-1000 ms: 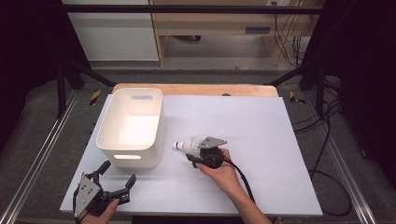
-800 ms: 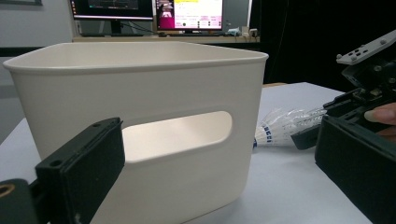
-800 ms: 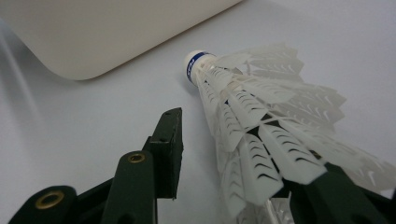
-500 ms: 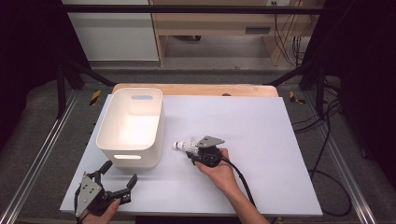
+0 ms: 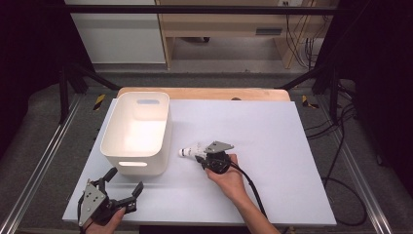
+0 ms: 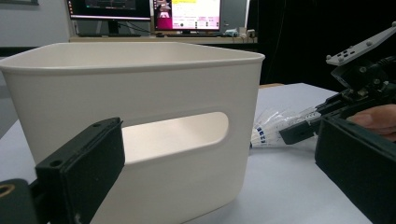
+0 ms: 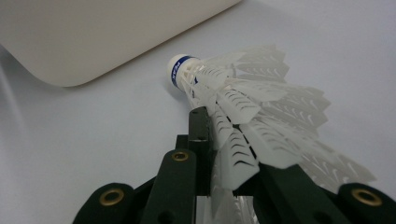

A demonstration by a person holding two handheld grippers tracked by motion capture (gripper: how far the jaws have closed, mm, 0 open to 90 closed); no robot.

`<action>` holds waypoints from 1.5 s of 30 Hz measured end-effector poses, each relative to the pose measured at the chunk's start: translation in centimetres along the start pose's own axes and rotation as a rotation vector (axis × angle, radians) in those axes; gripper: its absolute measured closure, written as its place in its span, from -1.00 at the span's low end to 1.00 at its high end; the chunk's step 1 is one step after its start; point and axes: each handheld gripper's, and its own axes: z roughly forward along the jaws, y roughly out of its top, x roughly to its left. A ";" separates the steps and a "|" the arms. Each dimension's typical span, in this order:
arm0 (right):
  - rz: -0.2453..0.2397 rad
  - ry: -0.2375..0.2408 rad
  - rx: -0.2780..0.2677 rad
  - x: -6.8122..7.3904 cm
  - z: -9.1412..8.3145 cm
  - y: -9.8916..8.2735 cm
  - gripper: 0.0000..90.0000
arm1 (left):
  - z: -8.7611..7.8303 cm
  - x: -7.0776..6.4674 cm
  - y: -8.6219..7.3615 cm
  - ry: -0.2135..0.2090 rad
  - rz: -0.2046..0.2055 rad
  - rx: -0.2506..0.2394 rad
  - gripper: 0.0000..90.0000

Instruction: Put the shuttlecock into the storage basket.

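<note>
Shuttlecock (image 5: pixel 191 150) lies just off the near right corner of the white bin (image 5: pixel 137 130), cork tip pointing at the bin wall with a narrow strip of bare white mat (image 5: pixel 272 131) between them. Right gripper (image 5: pixel 200 154) has its jaws on the feather skirt; in the right gripper view the feathers (image 7: pixel 252 121) sit pinched between the two black jaws, which have just been closing on them. Shuttlecock rests on the mat, not lifted as far as the high view tells.

Left gripper (image 5: pixel 122 187) sits near the front edge of the mat, in front of the bin's near left corner, jaws spread wide with nothing between them. Its own view looks straight at the bin's near wall and handle slot (image 6: pixel 177 135), close up.

Room: right of the bin the mat is bare out to its right edge. Beyond the bin, a wooden table edge (image 5: pixel 204 92) borders the mat. Bin interior shows bare white.
</note>
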 end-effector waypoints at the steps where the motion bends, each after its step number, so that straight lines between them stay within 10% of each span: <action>1: -0.001 0.002 -0.003 0.0 0.0 0.0 0.82 | 0.0 0.0 0.0 0.000 0.000 0.001 -0.96; 28: 0.005 0.040 -0.025 0.0 -0.8 0.3 0.98 | -0.1 0.2 0.0 0.003 0.000 0.001 -0.96; 45: -0.029 0.051 -0.121 -0.5 -6.2 3.7 0.98 | 0.2 0.2 -0.1 0.000 0.015 0.010 -0.97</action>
